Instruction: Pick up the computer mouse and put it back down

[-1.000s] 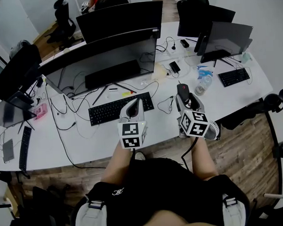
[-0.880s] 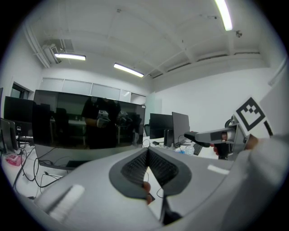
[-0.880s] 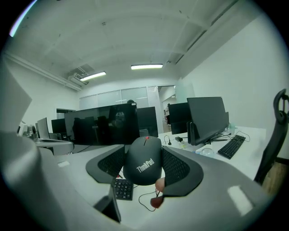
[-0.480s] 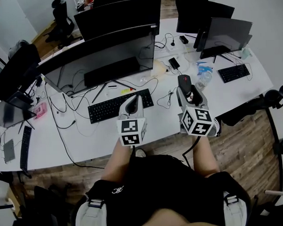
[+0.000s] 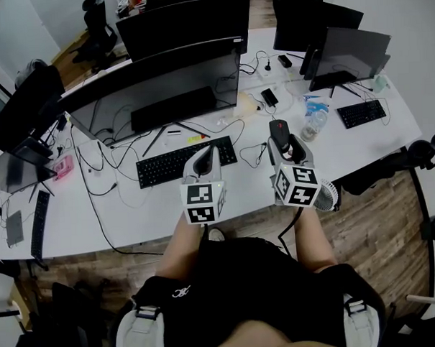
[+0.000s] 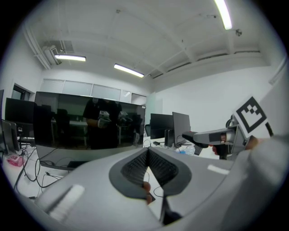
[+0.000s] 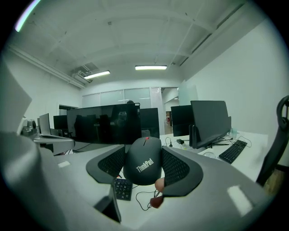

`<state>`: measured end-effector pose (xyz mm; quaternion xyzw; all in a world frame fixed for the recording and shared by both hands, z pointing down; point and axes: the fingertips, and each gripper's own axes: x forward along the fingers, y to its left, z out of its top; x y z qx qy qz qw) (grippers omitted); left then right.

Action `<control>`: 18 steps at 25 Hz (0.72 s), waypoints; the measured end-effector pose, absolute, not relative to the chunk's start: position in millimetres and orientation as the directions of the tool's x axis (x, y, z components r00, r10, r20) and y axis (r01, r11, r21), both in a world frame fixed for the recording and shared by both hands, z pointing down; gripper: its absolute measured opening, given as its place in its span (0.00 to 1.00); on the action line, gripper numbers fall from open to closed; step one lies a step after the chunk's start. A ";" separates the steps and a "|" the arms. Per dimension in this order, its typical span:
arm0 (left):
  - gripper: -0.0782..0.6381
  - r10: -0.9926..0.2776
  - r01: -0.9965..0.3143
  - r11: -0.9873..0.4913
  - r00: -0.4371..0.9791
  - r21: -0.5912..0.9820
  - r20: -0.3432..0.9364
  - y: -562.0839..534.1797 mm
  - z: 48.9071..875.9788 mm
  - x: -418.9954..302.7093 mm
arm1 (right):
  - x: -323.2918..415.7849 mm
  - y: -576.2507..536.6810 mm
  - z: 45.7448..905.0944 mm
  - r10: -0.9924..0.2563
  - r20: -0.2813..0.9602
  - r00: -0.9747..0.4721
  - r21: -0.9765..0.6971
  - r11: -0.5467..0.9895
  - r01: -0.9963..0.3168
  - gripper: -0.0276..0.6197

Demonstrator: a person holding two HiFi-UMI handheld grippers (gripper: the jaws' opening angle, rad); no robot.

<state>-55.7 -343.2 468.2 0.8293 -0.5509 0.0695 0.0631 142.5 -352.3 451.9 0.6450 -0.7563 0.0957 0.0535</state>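
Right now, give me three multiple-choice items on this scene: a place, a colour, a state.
1. Where is the mouse? A on the desk; B between the right gripper's jaws; C on the floor.
2. What colour is its scroll wheel? A blue; B white; C red.
3. How do the left gripper's jaws stand? A together, empty; B wide apart; C clamped on the mouse.
Answers: 1 B, the right gripper view shows both jaws pressing its sides. 2 C, a red wheel sits on the black top. 3 A, the left gripper view shows the tips meeting with nothing between.
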 end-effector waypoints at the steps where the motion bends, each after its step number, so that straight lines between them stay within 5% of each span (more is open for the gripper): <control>1: 0.18 -0.906 -0.923 -0.383 0.382 0.027 0.183 -343.3 468.0 -56.3 | 141.9 -353.6 456.9 -0.963 0.216 -0.163 -0.076 0.150 -0.986 0.45; 18: 0.18 -0.917 -0.937 -0.348 0.343 0.015 0.205 -339.0 474.0 -69.2 | 141.4 -362.3 588.9 -0.871 0.473 -0.135 -0.059 0.122 -0.991 0.43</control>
